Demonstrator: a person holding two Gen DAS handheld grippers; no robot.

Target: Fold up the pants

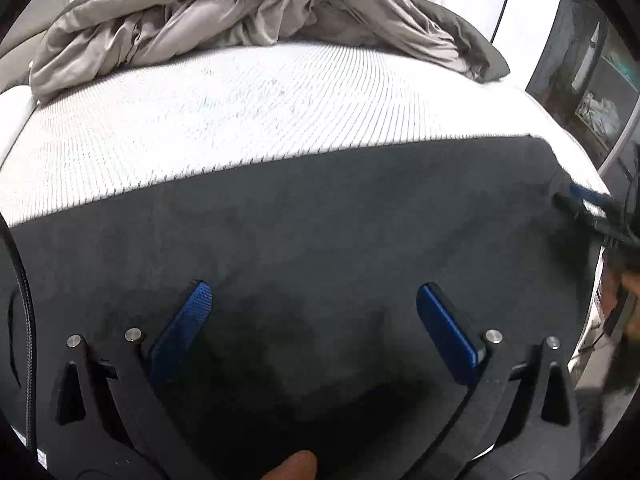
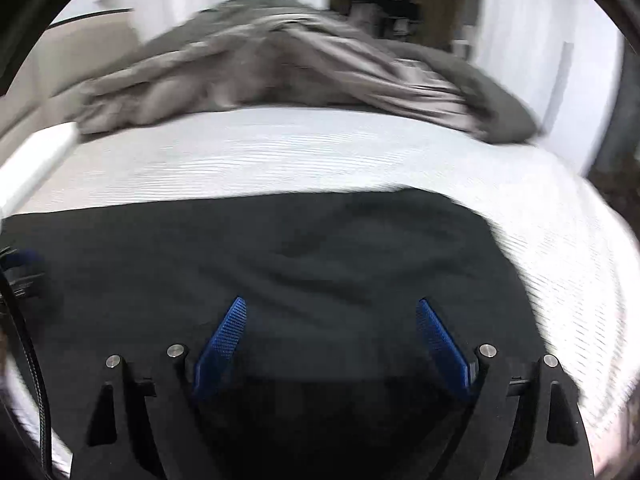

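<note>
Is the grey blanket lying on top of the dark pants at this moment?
No, the blanket is bunched at the far end of the bed, with striped sheet between it and the pants.

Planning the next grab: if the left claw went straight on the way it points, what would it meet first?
Most likely the dark pants spread on the striped mattress; the open left claw hangs over them, though depth is unclear.

Your dark fabric pants lie flat on the near part of the white ribbed mattress. Behind them, at the far end, sits the crumpled grey duvet.
</note>
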